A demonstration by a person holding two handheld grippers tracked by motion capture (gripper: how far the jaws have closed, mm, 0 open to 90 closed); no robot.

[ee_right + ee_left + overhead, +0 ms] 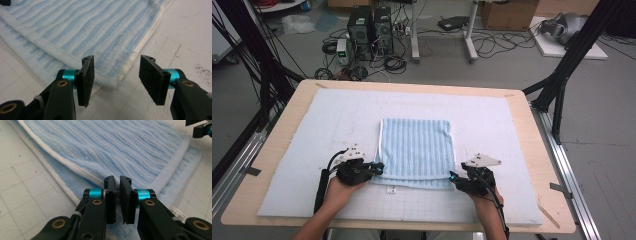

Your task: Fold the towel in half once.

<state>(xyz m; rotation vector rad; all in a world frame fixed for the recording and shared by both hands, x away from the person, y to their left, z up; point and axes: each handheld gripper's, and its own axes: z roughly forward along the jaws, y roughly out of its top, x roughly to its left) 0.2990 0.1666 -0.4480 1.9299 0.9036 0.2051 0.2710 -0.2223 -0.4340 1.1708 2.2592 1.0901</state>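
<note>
A folded light-blue striped towel (416,150) with white hems is laid mid-mat. Its near left corner is pinched by the closed left gripper (117,195). The right gripper (116,75) is held open around the near right corner, its pads not yet pressing.

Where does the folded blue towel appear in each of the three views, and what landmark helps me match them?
High view: the towel lies at the table's centre, between the two claws.
Left gripper view: it fills the upper middle, its near corner between the jaws.
Right gripper view: it covers the upper left, its corner just beyond the open jaws.
Shared landmark: the towel's white hem.
</note>
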